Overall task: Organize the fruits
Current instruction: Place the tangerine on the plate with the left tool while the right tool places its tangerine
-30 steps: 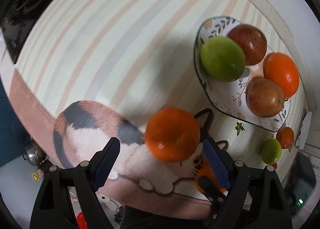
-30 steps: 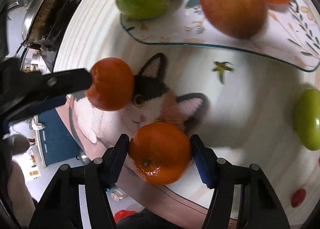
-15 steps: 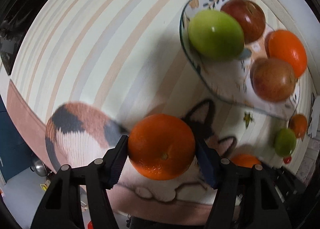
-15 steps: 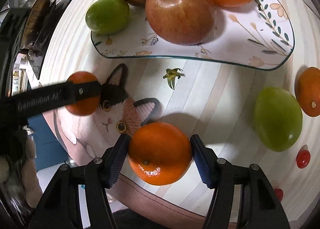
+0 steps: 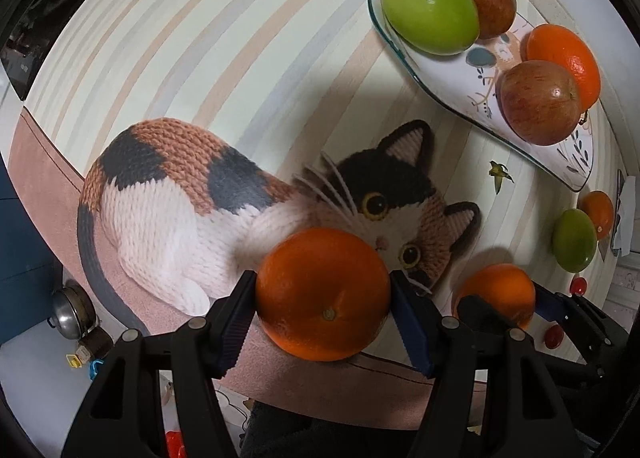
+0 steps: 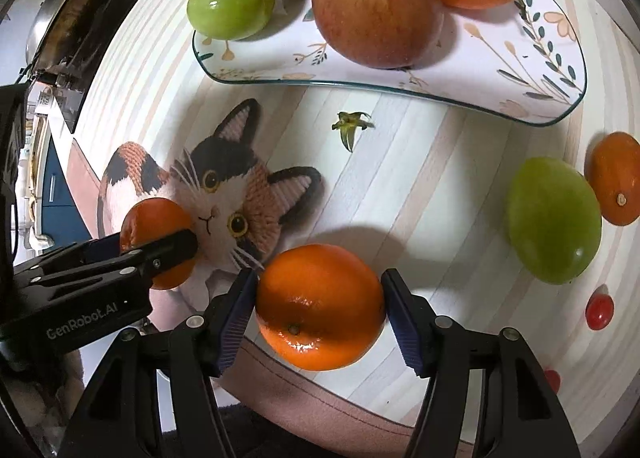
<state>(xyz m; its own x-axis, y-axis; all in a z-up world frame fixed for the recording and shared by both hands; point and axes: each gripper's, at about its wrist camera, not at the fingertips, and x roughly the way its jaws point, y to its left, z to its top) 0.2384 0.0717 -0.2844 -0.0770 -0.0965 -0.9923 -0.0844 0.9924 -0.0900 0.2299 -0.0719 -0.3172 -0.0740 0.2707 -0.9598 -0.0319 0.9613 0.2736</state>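
Left tongs (image 5: pixel 322 300) and right tongs (image 6: pixel 318 308) each clench a glossy, dimpled orange (image 5: pixel 323 294).

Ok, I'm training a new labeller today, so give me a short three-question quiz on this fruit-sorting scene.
1. True or false: each gripper, the left gripper and the right gripper, is shut on a round orange.
2. How many fruits lie on the flower-patterned glass plate?
   A. two  B. four  C. six
3. Fill in: beside the loose oval green fruit on the striped cat-print tablecloth lies a small ______ fruit.

Key: 1 true; 2 B; 3 orange.
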